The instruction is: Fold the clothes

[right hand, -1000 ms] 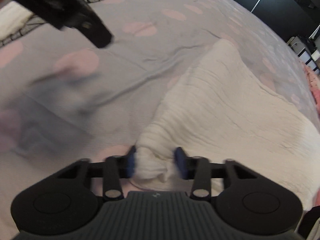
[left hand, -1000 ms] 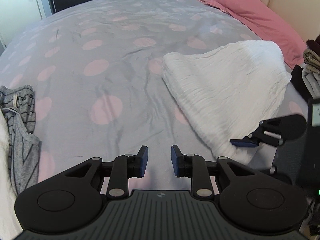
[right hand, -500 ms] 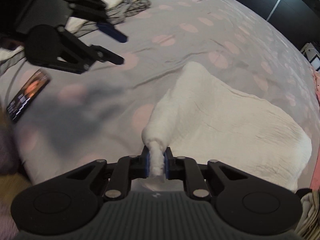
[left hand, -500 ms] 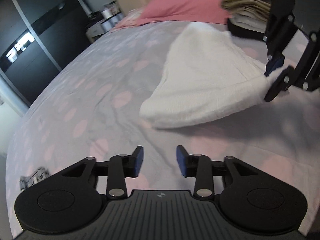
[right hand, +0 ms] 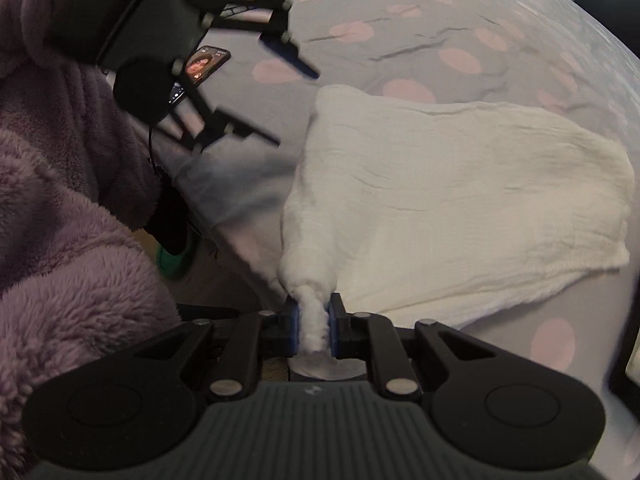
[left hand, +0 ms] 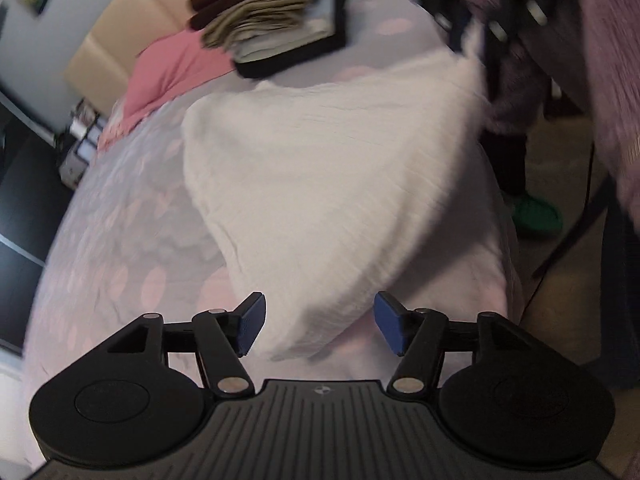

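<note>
The soft white crinkly cloth [right hand: 460, 184] is lying on the grey bed cover with pink dots [right hand: 460, 60]. The right gripper [right hand: 313, 326] is pinching one bunched corner tight. The left gripper [left hand: 320, 328] is opening wide, holding nothing, just above the cloth's near corner.

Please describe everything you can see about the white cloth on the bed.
The white cloth looks like soft, crinkled cotton, folded into a rough rectangle. It lies mostly flat on the grey bedspread with pink dots. One bunched corner is lifted and pinched by the right gripper. The left gripper is opening above another corner, not touching it.
</note>
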The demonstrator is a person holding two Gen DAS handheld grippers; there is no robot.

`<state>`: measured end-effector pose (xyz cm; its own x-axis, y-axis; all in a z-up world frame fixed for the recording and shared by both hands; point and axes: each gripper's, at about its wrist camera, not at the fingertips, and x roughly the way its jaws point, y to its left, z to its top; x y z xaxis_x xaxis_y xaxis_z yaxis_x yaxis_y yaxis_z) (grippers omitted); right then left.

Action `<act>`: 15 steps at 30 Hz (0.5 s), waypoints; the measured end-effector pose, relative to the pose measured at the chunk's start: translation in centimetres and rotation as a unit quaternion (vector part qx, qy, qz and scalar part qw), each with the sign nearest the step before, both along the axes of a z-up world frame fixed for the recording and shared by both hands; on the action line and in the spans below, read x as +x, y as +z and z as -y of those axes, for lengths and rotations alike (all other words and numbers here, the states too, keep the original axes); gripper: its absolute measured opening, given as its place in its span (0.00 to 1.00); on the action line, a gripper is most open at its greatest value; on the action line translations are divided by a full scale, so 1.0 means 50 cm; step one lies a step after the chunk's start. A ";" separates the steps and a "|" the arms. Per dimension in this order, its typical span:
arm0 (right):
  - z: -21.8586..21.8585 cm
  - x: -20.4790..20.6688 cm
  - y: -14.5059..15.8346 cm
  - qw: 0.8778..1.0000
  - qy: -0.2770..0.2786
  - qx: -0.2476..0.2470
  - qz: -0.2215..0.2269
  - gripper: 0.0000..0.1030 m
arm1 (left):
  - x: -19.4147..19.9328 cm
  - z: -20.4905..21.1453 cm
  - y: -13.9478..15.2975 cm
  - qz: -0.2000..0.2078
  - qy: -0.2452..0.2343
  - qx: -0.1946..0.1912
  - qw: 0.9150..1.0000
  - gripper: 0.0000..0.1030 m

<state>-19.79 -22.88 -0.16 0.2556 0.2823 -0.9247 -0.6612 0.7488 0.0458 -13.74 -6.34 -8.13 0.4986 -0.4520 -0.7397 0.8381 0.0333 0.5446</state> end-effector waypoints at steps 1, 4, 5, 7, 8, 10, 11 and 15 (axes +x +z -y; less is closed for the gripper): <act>0.005 -0.008 0.001 1.000 -0.003 0.003 0.001 0.15 | -0.014 0.006 -0.016 0.020 -0.012 0.008 1.000 0.61; 0.021 -0.028 0.005 1.000 -0.013 0.013 0.003 0.15 | -0.052 0.028 -0.071 0.087 -0.046 0.036 0.995 0.63; 0.025 -0.034 0.007 1.000 -0.016 0.015 0.005 0.15 | -0.065 0.034 -0.088 0.100 -0.059 0.046 0.992 0.63; 0.032 -0.044 0.012 0.999 -0.025 0.018 0.012 0.15 | -0.087 0.045 -0.125 0.123 -0.080 0.072 0.987 0.64; 0.037 -0.049 0.016 0.999 -0.031 0.021 0.016 0.15 | -0.088 0.048 -0.138 0.138 -0.078 0.083 0.984 0.64; 0.046 -0.058 0.026 0.999 -0.040 0.026 0.026 0.15 | -0.085 0.055 -0.161 0.168 -0.069 0.103 0.978 0.57; 0.050 -0.062 0.034 0.998 -0.044 0.029 0.031 0.15 | -0.083 0.058 -0.172 0.183 -0.065 0.113 0.975 0.48; 0.072 -0.078 0.076 0.996 -0.059 0.048 0.056 0.15 | -0.032 0.065 -0.090 0.129 0.026 0.046 0.990 0.14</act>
